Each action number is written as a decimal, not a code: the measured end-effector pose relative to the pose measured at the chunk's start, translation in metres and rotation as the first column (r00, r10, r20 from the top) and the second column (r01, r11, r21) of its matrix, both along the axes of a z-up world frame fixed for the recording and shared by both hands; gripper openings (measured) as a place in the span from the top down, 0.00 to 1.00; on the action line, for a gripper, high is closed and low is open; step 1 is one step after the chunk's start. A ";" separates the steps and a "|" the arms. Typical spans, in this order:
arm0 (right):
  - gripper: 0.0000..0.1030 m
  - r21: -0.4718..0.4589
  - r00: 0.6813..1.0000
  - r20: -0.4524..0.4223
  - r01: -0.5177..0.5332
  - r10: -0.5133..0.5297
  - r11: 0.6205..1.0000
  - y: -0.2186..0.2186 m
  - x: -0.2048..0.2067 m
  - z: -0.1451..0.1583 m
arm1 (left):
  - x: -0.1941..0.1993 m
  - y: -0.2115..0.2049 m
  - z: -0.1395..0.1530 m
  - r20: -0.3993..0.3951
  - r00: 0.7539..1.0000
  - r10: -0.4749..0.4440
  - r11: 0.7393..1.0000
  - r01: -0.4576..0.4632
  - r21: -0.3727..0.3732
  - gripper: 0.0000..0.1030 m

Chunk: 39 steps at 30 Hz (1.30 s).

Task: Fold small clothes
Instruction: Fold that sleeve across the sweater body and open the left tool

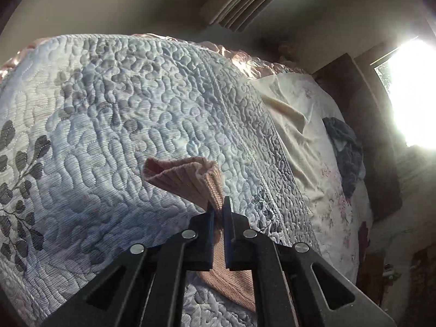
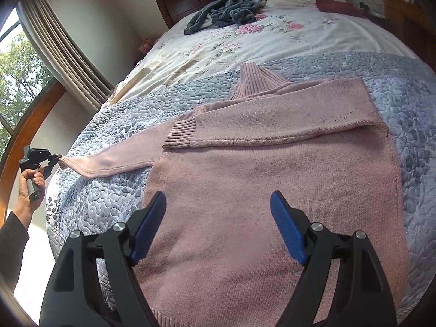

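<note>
- We had the pink sweater [image 2: 272,190] lying flat on the quilted blue bedspread [image 2: 109,125], its body facing up and its turtleneck collar [image 2: 253,81] pointing towards the head of the bed.
- One sleeve [image 2: 272,125] already lay folded across the chest, its ribbed cuff [image 2: 181,133] resting near the far armhole.
- The other sleeve [image 2: 109,166] stretched out sideways over the bedspread, towards the edge of the bed.
- Our left gripper [image 1: 219,207] was clamped on the cuff end [image 1: 185,177] of that outstretched sleeve; the knit was pinched between the blue pads, with the cuff's open mouth standing up beyond the fingertips.
- Our right gripper [image 2: 218,229] hovered over the lower body of the sweater with its fingers spread wide and nothing between them.
- We judged the step in hand to be folding this second sleeve across the chest, over the first.
- To do it well, we thought the left gripper should lift the cuff only enough to clear the fabric, then carry it straight across so the fold fell along the armhole seam.
- The free right gripper could press down near the shoulder so the body did not drag sideways.
- How deep the left grip sat on the cuff was hard to read from the wrist view; it looked like an edge pinch, which might slip if pulled sharply.
- A dark grey garment [image 2: 223,13] lay bunched on the floral sheet [image 2: 245,43] well apart, near the headboard.
</note>
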State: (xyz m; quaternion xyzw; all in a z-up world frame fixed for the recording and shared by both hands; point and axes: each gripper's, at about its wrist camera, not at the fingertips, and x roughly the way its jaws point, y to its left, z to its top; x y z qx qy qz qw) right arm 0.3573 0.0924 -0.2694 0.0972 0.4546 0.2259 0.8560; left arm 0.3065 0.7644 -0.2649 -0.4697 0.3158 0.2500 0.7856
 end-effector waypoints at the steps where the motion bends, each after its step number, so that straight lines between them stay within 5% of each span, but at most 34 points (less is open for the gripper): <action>1: 0.24 0.004 1.000 0.008 0.007 -0.007 1.000 -0.004 -0.002 0.006 | 0.009 -0.014 0.017 0.014 0.999 -0.034 0.999 0.034 0.030 0.96; 9: 0.24 0.048 0.997 0.035 0.061 -0.063 0.997 -0.042 -0.015 0.036 | 0.090 -0.137 0.117 0.096 0.948 -0.304 0.938 0.281 0.201 0.96; 17: 0.24 0.082 0.992 0.018 0.126 -0.128 0.989 -0.084 -0.015 0.032 | 0.166 -0.280 0.129 0.082 0.845 -0.529 0.830 0.495 0.256 0.96; 25: 0.24 0.101 0.983 -0.020 0.184 -0.182 0.978 -0.121 0.000 0.007 | 0.219 -0.410 0.077 -0.010 0.721 -0.693 0.694 0.670 0.262 0.96; 34: 0.24 0.145 0.981 -0.095 0.183 -0.170 0.972 -0.145 0.033 -0.017 | 0.245 -0.526 -0.034 -0.115 0.560 -0.820 0.542 0.826 0.152 0.95; 37: 0.24 0.207 0.979 -0.154 0.166 -0.135 0.964 -0.152 0.061 -0.021 | 0.244 -0.540 -0.063 -0.106 0.529 -0.842 0.518 0.847 0.118 0.83; 39: 0.24 0.273 0.972 -0.216 0.153 -0.094 0.950 -0.154 0.088 -0.026 | 0.235 -0.532 -0.071 -0.045 0.542 -0.839 0.536 0.838 0.103 0.66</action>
